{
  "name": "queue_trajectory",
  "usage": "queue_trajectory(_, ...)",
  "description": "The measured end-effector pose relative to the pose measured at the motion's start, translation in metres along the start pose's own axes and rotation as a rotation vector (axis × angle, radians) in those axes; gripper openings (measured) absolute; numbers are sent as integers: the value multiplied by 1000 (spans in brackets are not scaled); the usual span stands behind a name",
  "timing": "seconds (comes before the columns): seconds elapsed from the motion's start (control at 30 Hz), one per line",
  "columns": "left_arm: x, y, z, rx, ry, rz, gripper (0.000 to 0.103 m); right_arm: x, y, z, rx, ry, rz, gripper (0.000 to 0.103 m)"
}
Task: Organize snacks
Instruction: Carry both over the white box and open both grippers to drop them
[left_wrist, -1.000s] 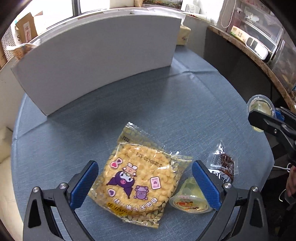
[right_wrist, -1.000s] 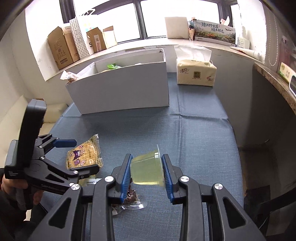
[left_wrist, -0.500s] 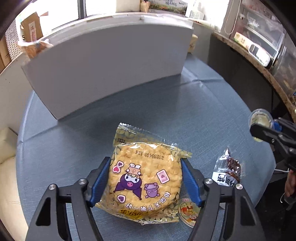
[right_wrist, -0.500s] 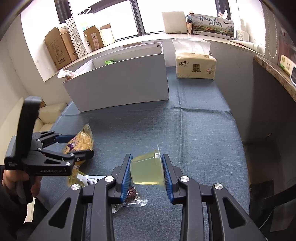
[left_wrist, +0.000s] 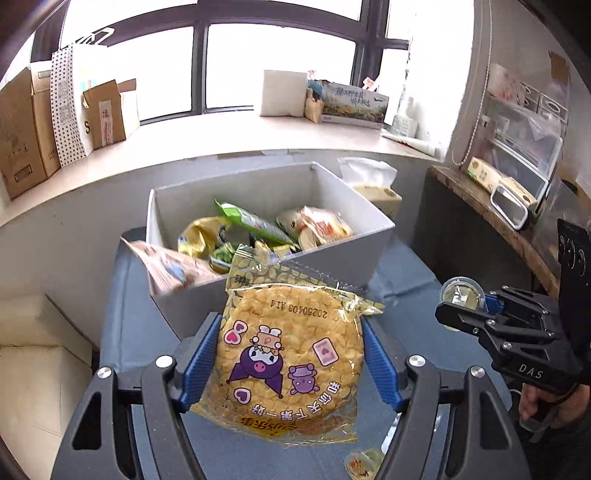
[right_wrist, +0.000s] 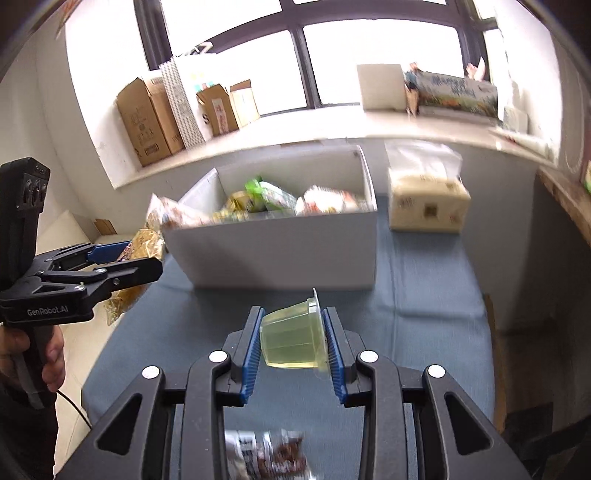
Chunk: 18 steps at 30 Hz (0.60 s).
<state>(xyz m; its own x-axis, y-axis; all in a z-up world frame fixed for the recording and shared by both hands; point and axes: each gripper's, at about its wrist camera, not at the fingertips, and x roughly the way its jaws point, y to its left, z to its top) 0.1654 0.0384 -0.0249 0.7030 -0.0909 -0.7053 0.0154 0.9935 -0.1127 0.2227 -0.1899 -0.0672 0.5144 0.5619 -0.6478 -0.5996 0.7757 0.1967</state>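
Observation:
My left gripper (left_wrist: 291, 350) is shut on a yellow round cracker pack (left_wrist: 291, 354) with a purple cartoon, held above the blue table in front of the white box (left_wrist: 347, 258). The box holds several snack packs. My right gripper (right_wrist: 291, 339) is shut on a clear yellow-green jelly cup (right_wrist: 291, 341), lifted above the table short of the box (right_wrist: 280, 254). The right gripper and its cup (left_wrist: 461, 295) show at the right of the left wrist view. The left gripper with the pack (right_wrist: 144, 247) shows at the left of the right wrist view.
A brown snack packet (right_wrist: 269, 456) and another jelly cup (left_wrist: 364, 463) lie on the blue table (right_wrist: 424, 295). A tissue pack (right_wrist: 424, 203) stands right of the box. Cardboard boxes (right_wrist: 147, 122) line the window sill. A wooden shelf (left_wrist: 491, 218) runs at the right.
My left gripper closed on the cracker pack and lifted it off the table toward the box. My right gripper rose and moved closer to the box, still holding the jelly cup.

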Motion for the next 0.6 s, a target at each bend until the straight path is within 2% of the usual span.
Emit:
queue_trajectory(0.17, 9, 22, 50, -41, -39, 31, 77, 19, 6, 57, -27, -41, 36, 35)
queue_trajectory(0.3, 37, 43, 82, -81, -13, 60, 77, 46, 2, 106, -4, -52, 71, 35)
queue_trajectory(0.43, 70, 52, 99, -88, 11, 93, 77, 83, -11, 147, 49, -36, 108, 35)
queue_trajectory(0.5, 81, 53, 102, -65, 16, 155, 79, 102, -20, 160, 96, -17, 127, 35)
queue_trajectory(0.53, 86, 53, 103, -54, 23, 169, 81, 112, -24, 165, 109, -3, 141, 35)
queue_trajectory(0.57, 90, 55, 102, -51, 35, 165, 90, 121, -26, 169, 118, 10, 140, 36)
queue_trajectory(0.6, 94, 56, 100, -52, 45, 161, 103, 128, -28, 173, 124, 22, 119, 56)
